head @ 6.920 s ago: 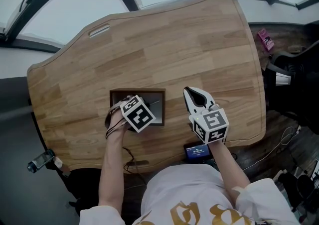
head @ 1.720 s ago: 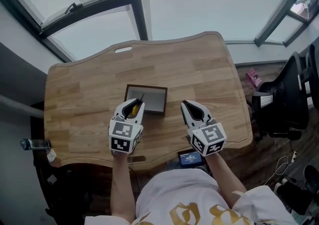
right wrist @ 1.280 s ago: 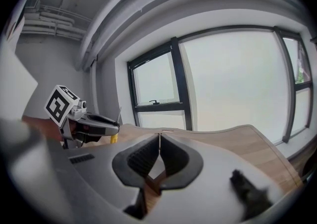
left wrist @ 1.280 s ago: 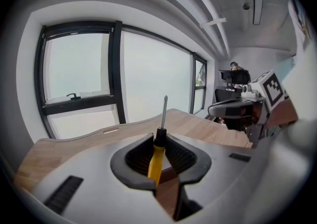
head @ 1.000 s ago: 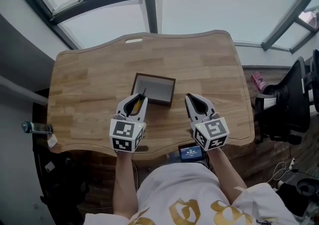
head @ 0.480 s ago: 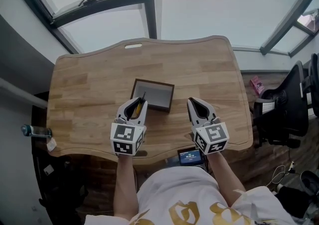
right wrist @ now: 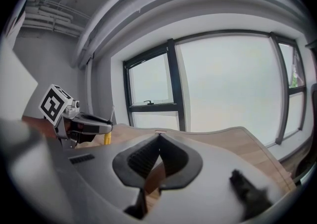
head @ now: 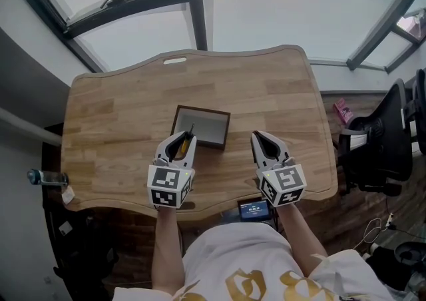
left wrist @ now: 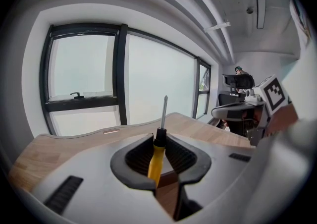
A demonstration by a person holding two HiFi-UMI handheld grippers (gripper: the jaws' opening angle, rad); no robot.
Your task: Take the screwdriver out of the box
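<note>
Left gripper view: the left gripper [left wrist: 158, 140] squeezes the screwdriver [left wrist: 157, 161] by its yellow handle (best spot), it looks light and stiff; the right gripper [right wrist: 159, 136] is closed, empty.

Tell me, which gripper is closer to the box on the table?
Left. The left gripper, holding the screwdriver, sits at the box's near left corner; the right gripper is shut and empty, off to the box's right with bare table between.
</note>
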